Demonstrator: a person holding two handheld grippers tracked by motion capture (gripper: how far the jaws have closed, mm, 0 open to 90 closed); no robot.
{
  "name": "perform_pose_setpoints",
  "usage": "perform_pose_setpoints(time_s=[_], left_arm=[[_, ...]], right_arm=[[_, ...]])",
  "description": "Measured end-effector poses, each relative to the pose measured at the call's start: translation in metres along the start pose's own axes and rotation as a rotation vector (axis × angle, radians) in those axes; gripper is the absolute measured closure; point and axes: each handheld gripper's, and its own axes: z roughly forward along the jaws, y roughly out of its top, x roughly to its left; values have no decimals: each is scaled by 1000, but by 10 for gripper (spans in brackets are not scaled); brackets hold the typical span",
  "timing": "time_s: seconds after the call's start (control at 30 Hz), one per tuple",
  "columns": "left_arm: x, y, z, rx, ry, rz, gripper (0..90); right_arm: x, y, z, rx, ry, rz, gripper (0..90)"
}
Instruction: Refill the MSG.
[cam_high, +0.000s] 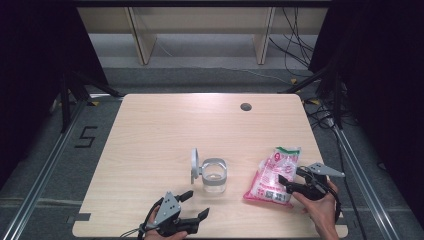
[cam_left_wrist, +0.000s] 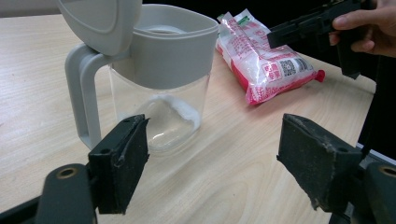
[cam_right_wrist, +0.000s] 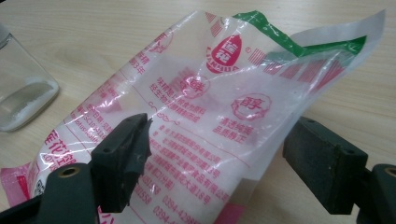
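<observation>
Salt bag (cam_right_wrist: 205, 121) is lying on table (cam_high: 150, 135), between right tool's (cam_right_wrist: 217, 163) spread jaws. Left tool (cam_left_wrist: 212, 163) is gaping, facing open-lidded glass jar (cam_left_wrist: 159, 79) just ahead.

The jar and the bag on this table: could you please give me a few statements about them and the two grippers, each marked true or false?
1. The jar has its hinged lid flipped open. True.
2. The jar is filled to the brim with white powder. False: a thin white layer lies at its bottom, as the left gripper view shows.
3. The bag lies on the table to the right of the jar. True.
4. The left gripper is shut on the jar's handle. False: its jaws stand open, short of the jar.
5. The right gripper is open with the bag between its jaws. True.
</observation>
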Motion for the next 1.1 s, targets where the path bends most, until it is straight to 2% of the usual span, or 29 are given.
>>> perform_pose_setpoints(time_s=[0.03,0.07,0.1,0.17,0.2,0.23,0.27,0.3,0.33,0.37,0.4,0.43,0.5,0.53,0.6,0.63,0.67,0.7,0.73,0.77,0.8,0.83,0.87,0.9,0.93,0.97,1.0,1.07,1.1], left_arm=[[0,0,0,0,0,0,234],[2,0,-1,21,10,22,235],[-1,-1,1,-11,-1,-4,234],[0,-1,0,0,-1,5,234],[-1,-1,1,-1,0,-3,235],[-2,-1,1,-2,-2,-3,235],[-2,0,1,-7,-1,-7,235],[-2,0,1,-7,-1,-7,235],[0,-1,2,-5,-9,0,235],[-1,-1,2,-9,-9,-4,235],[-1,-1,2,-15,-10,-8,235],[-1,-1,2,-15,-10,-8,235],[-1,-1,1,-10,1,-6,235],[0,-1,0,5,11,5,235],[-1,-1,1,-7,2,-6,235],[-1,-1,1,-10,2,-7,235],[-1,-1,1,-8,1,-6,235],[-1,-1,1,-8,1,-6,235],[1,-2,1,8,2,8,235],[-1,-2,2,-1,1,-3,235],[1,0,1,10,-7,34,235],[0,0,1,7,-7,29,235],[0,0,1,9,-4,32,235],[0,-1,3,-1,-8,28,235],[1,-1,3,5,-11,33,235],[0,-1,2,15,-4,34,236],[1,-1,3,-2,-15,33,235],[0,-1,2,9,-6,31,236],[1,-1,3,-2,-14,25,236]], right_arm=[[0,0,0,0,0,0,239],[4,1,1,29,13,47,236],[1,2,2,16,11,29,239],[-2,3,4,12,30,15,250],[-2,3,6,16,11,29,259],[-2,3,6,16,11,29,259],[-6,4,10,23,32,42,275],[-7,4,12,15,25,31,284],[-8,5,12,34,36,43,295],[-9,5,15,19,28,40,302],[-8,6,14,39,33,73,312],[-8,6,14,39,33,73,312],[-12,7,19,22,23,36,336],[-11,8,19,35,40,57,346],[-14,9,22,46,22,28,386],[-14,9,24,36,19,35,401],[-11,9,23,61,28,86,415],[-11,9,23,61,28,86,415],[-15,9,25,40,37,51,427],[-16,9,26,36,40,51,444],[-17,9,27,35,41,49,459],[-18,10,26,48,45,51,473],[-19,10,28,50,23,34,480],[-18,11,28,56,24,40,489],[-17,11,29,47,34,44,492],[-15,11,30,61,26,63,500],[-18,11,32,56,16,28,513],[-16,13,32,84,18,42,546],[-17,13,31,90,33,32,564]])
